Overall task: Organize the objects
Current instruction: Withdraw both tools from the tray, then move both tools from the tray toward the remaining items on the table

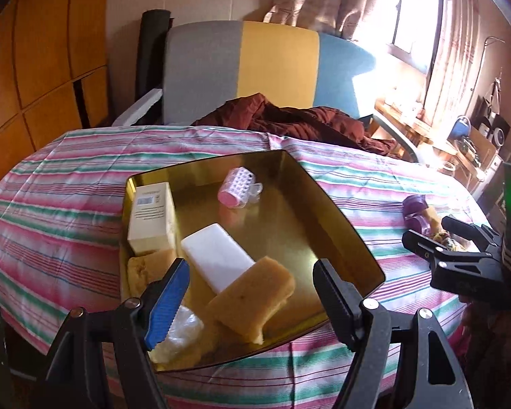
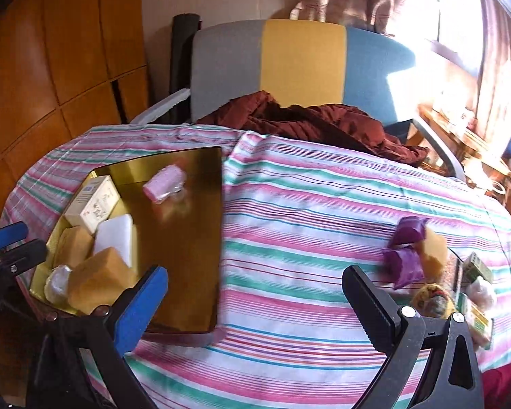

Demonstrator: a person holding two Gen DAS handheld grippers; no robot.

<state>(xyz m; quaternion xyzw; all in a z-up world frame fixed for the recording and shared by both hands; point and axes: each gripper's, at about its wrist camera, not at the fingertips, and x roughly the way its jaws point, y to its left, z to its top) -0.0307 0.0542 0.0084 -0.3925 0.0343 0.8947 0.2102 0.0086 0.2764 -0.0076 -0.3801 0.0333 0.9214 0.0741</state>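
Above the near edge of the gold tray [image 1: 344, 218], the left gripper [image 1: 252, 293] tilts downward, its blue-padded finger and black finger spread wide with nothing between them and touching nothing. Beyond the tray's right side, over the striped cloth [image 2: 306, 204] covering the tabletop, the right gripper [image 2: 255, 303] slants down the same way, its jaws also spread wide and empty. Inside the tray, a cream box [image 1: 151, 218] stands against the left wall, with a tan sponge [image 1: 146, 266] just in front of it. A white block [image 1: 218, 255] lies near the tray's middle, and a larger tan sponge [image 1: 252, 303] rests partly on its near end. A clear plastic-wrapped item [image 1: 184, 334] sits in the tray's near left corner. A pink roller [image 1: 235, 187] with a clear plastic piece beside it lies apart toward the tray's far side. Well to the right of the tray, on the cloth, two purple packets [image 2: 405, 248] lie touching a tan sponge, with a yellow patterned item [image 2: 432, 300] and green-and-white boxes [image 2: 477, 289] just beyond them. Behind the tray, a dark red garment [image 1: 289, 119] is heaped on a chair [image 1: 272, 64] with grey, yellow and blue panels.
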